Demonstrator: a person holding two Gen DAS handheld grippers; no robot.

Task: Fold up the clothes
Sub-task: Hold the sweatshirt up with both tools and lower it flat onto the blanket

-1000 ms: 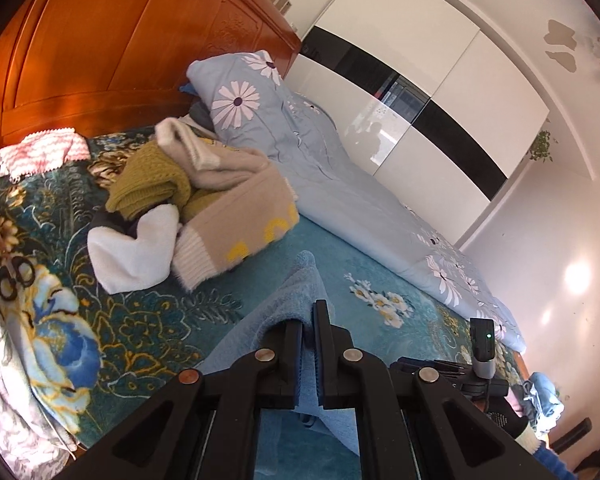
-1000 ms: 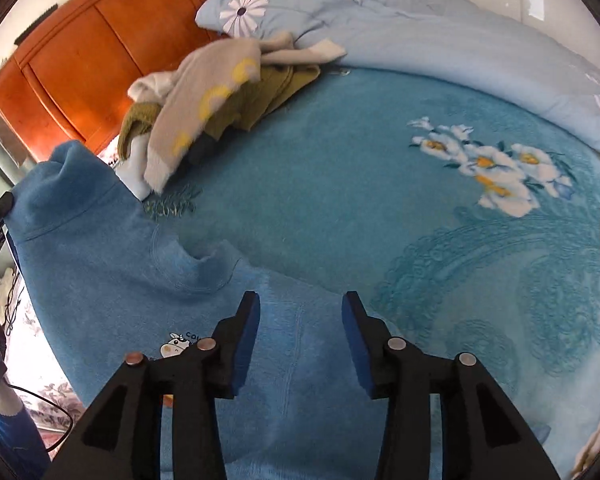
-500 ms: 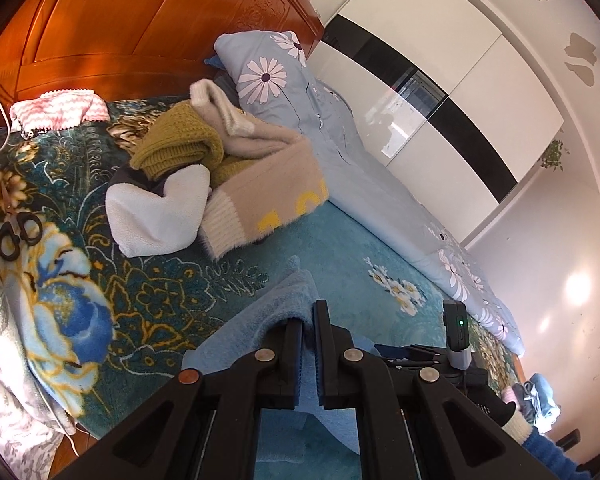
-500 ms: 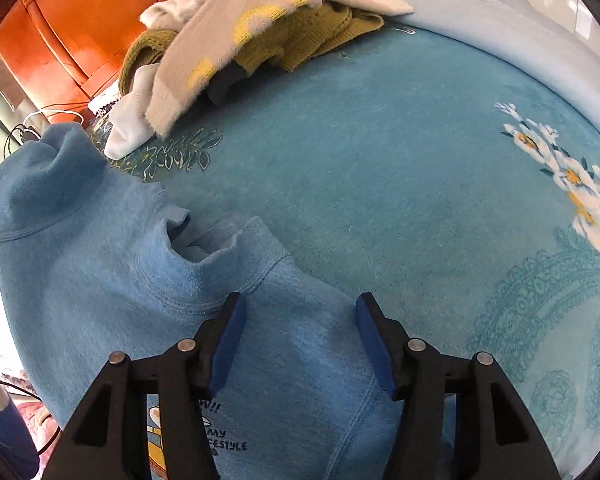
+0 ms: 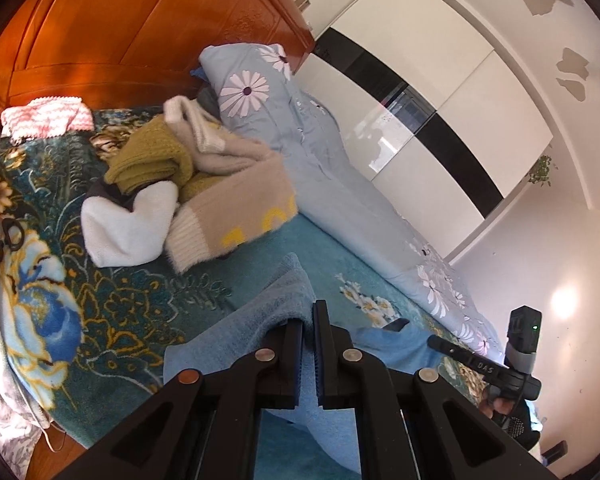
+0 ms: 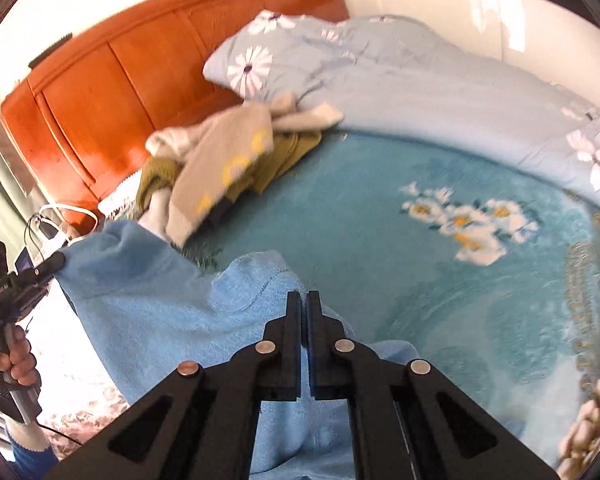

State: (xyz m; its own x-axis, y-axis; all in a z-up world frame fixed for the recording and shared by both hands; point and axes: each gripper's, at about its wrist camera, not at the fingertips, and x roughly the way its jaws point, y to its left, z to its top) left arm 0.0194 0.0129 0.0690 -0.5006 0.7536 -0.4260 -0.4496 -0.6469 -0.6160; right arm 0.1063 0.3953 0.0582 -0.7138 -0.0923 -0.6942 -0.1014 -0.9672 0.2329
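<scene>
A light blue sweater [image 5: 256,320] hangs between my two grippers above the teal bedspread [image 5: 340,264]. My left gripper [image 5: 308,312] is shut on one upper edge of it, and the cloth drapes over the left finger. In the right wrist view my right gripper [image 6: 304,298] is closing to a tight pinch on the sweater [image 6: 152,292] near its neckline, pads pressing the fabric. The left gripper [image 6: 58,260] shows at the far left there, held by a hand [image 6: 16,364]. The sweater's lower part is hidden behind the grippers.
A pile of clothes [image 5: 204,200], beige, olive and white, lies near the wooden headboard [image 5: 140,24]. A pale blue flowered quilt [image 5: 328,168] runs along the far side. Scissors [image 5: 0,240] and a pink knit [image 5: 44,120] lie at the left. White wardrobes [image 5: 440,92] stand beyond.
The right gripper has shut on the sweater near its neckline and risen, lifting the cloth off the bed. The left gripper keeps its grip and has hardly shifted.
</scene>
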